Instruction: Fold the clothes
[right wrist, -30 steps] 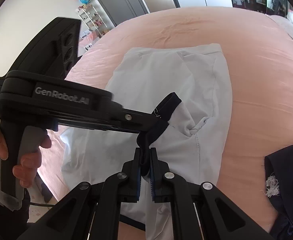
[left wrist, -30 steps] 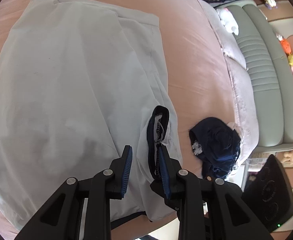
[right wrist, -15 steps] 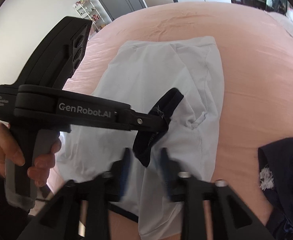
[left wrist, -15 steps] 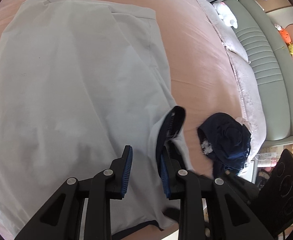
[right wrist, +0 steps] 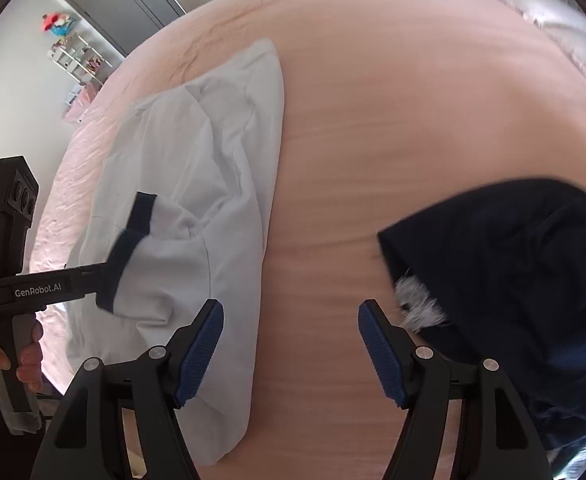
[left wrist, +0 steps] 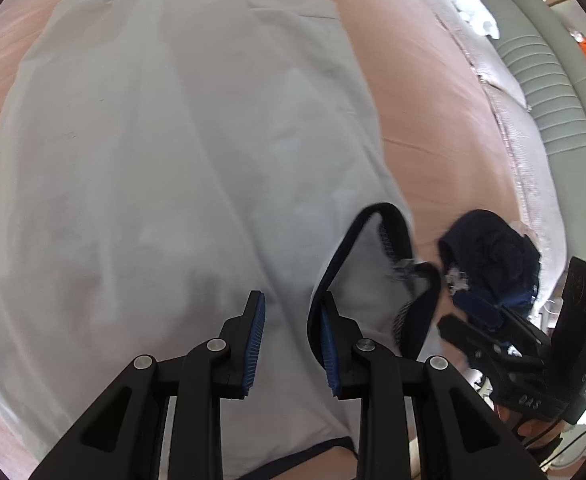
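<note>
The left gripper [left wrist: 291, 338] stands with narrow jaws, its right pad touching the navy cuff [right wrist: 127, 256] of the white shirt [left wrist: 181, 168]. The shirt lies on the bed [right wrist: 393, 128], its long axis running from the near edge toward the far side. It looks soft, light and floppy, best pinched at hems or cuffs. The right gripper [right wrist: 291, 346], its jaws opening and empty, hovers between the shirt and a dark garment [right wrist: 513, 264].

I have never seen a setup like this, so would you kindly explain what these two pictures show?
No robot: a person holds hand-held tongs in each hand, each with a fisheye camera looking along its fingers. One picture comes from the left tongs, one from the right tongs. A white shirt lies on a pink bedsheet, a dark navy garment beside it. The shirt's navy cuff hangs over one finger of the left tongs. The right tongs are opening, nothing between them.
</note>
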Motion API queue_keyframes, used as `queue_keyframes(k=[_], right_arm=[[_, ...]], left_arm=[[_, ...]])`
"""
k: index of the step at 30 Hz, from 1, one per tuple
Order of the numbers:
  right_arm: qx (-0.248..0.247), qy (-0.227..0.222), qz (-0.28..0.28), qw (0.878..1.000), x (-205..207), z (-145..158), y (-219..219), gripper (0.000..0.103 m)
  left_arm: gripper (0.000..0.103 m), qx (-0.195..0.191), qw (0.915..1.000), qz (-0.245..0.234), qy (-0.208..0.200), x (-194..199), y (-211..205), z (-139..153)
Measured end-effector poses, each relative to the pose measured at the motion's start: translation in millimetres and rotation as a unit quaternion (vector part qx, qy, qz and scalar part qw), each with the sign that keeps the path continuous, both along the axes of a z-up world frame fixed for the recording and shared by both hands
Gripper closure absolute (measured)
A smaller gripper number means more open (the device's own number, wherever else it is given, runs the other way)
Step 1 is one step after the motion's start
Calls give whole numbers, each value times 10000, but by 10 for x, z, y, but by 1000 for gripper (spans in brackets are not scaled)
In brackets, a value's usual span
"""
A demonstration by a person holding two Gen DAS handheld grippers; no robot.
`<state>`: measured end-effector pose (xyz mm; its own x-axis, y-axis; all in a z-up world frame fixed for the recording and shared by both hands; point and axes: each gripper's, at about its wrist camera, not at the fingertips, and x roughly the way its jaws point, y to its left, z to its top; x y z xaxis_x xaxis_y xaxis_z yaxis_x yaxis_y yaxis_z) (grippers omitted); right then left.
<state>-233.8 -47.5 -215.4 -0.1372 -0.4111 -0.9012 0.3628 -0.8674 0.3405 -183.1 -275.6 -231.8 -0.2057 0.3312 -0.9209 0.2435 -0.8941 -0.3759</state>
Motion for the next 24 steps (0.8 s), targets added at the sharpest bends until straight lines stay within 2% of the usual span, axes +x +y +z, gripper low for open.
queue_keyframes(k=[4, 10, 12, 15, 18, 22, 24], right_arm=[[205, 40, 266, 9994, 57, -122, -169, 33], [1352, 256, 593, 9887, 140, -306, -294, 33], [1501, 308, 653, 9860, 175, -361, -269, 33], [1237, 427, 678, 9891, 242, -285, -214, 33], [572, 422, 627, 9955, 296, -118, -157, 33], [-174, 443, 750, 9960, 409, 69, -156, 33], [-373, 601, 741, 9947, 435, 116, -194, 33]], left_arm=[[79, -27, 10000, 78, -52, 18, -76, -39], [79, -288, 9994, -142, -96, 11, -1, -83], [79, -290, 9994, -125, -119, 18, -19, -100], [79, -281, 9995, -53, -107, 31, -71, -90], [79, -343, 9994, 33, 12, 30, -137, -43], [79, -335, 9994, 81, 33, 28, -208, -55], [79, -365, 9993, 74, 31, 46, -230, -66]])
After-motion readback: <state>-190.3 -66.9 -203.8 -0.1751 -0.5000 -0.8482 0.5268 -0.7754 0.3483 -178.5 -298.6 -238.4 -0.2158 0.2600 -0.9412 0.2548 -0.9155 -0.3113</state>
